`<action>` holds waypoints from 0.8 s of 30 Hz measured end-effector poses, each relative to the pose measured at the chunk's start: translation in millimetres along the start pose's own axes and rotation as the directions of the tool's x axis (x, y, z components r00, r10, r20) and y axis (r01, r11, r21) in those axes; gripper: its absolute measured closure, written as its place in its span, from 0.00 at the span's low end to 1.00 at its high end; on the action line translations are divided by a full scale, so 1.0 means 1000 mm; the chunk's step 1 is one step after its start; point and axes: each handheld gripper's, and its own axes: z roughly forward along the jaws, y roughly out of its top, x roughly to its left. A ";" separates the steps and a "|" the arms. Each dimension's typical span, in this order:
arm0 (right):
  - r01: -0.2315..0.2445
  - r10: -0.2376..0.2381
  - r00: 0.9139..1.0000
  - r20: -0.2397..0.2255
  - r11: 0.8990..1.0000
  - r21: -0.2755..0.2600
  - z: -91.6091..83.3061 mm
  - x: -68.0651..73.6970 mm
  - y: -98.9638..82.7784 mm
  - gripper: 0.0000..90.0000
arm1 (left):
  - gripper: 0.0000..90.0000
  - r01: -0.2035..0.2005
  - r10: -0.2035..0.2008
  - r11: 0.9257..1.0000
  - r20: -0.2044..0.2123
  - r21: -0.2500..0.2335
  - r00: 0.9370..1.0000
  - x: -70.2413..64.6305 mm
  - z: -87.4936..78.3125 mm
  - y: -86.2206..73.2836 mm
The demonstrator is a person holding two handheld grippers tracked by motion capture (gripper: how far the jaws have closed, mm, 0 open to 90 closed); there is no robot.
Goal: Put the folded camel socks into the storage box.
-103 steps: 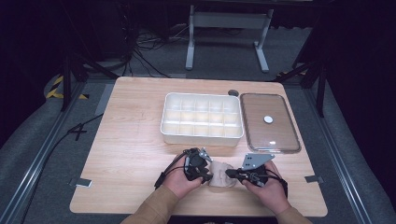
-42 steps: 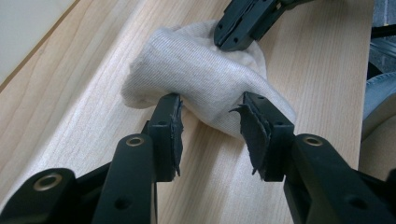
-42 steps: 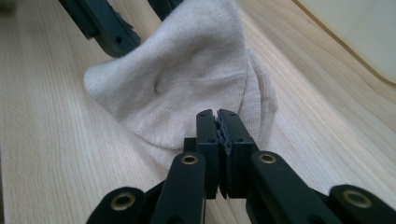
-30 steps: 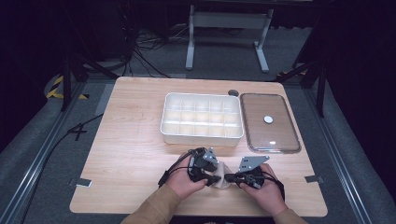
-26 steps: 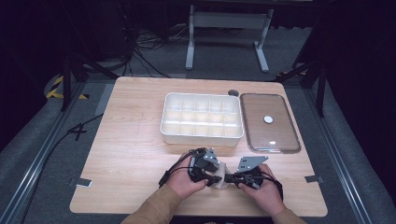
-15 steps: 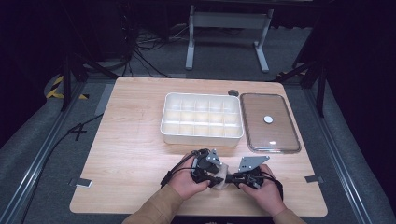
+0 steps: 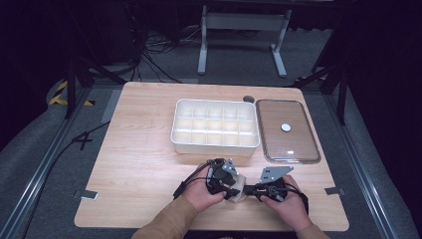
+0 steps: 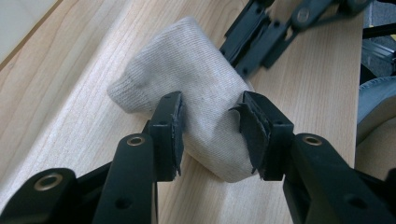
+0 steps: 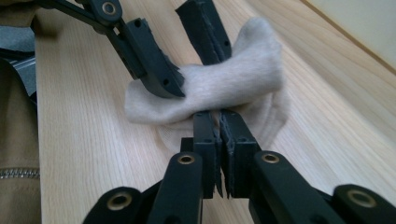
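A beige knitted sock (image 7: 239, 192) lies bunched near the table's front edge, between the person's two hands. My left gripper (image 7: 229, 187) squeezes the thick rolled part; in the left gripper view its jaws (image 8: 210, 105) press into both sides of the sock (image 8: 187, 84). My right gripper (image 7: 250, 189) comes in from the right. Its jaws (image 9: 217, 119) are nearly closed on a thin edge of the sock (image 9: 233, 84) low by the tabletop. The left gripper (image 9: 187, 60) shows beyond it, pinching the roll.
A white compartment box (image 7: 215, 147) stands at the middle of the wooden table (image 7: 139, 164). To its right a clear lid (image 7: 298, 144) with a white knob lies flat. A small dark round spot (image 7: 248, 99) sits behind the box.
The two grippers have drawn closer together. The left one has shifted slightly right and turned, and the sock between them is bunched tighter.
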 end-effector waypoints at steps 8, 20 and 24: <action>-0.012 0.017 0.999 0.043 0.993 -0.119 -0.024 0.002 0.013 0.99 | 0.65 -0.013 0.013 1.000 -0.028 0.004 1.000 -0.004 0.002 0.003; -0.027 0.033 0.998 0.046 0.993 -0.117 -0.004 0.001 0.015 0.99 | 0.63 -0.008 0.007 1.000 -0.031 -0.009 0.999 -0.008 0.002 0.001; -0.040 0.045 0.997 0.057 0.995 -0.094 -0.002 -0.003 0.010 0.99 | 0.62 -0.017 0.016 1.000 -0.021 -0.017 1.000 -0.008 0.001 0.001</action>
